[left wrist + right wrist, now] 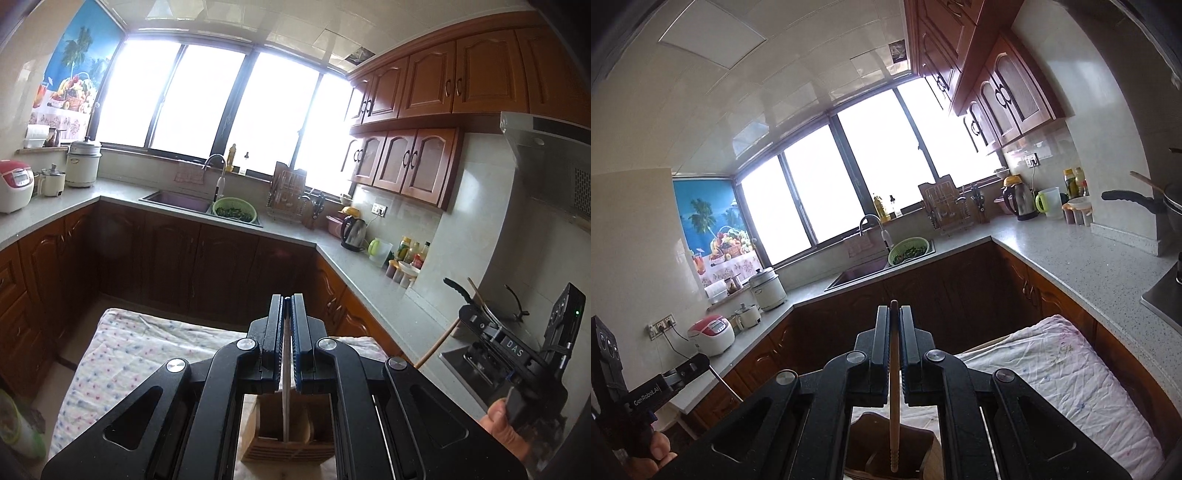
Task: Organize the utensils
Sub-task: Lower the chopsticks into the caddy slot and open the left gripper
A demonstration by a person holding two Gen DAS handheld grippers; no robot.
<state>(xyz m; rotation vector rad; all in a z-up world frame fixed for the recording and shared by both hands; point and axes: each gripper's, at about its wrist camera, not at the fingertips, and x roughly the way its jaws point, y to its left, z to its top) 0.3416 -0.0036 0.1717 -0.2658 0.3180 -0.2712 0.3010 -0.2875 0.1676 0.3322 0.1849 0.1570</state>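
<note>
A pale, thin chopstick [285, 387] hangs upright between the narrow-set fingers of the left gripper [287, 301], clamped by them, its lower end dipping into a compartment of the wooden utensil holder [286, 439] at 6 o'clock in the left wrist view. In the right wrist view a brown wooden chopstick [894, 387] is pinched the same way by the right gripper [894, 308], its grooved tip hanging over the dark opening of the same holder [871, 446] at 6 o'clock; whether the tip touches the holder cannot be told. The holder stands on a table covered with a dotted white cloth [140, 350], which spreads toward 8 o'clock in the left view and toward 4 o'clock in the right. Beyond, at 12 o'clock, a green colander [235, 209] sits in the sink [177, 201] under bright windows [229, 107], and an electric kettle [354, 232] stands on the countertop [369, 280] toward 2 o'clock.
</note>
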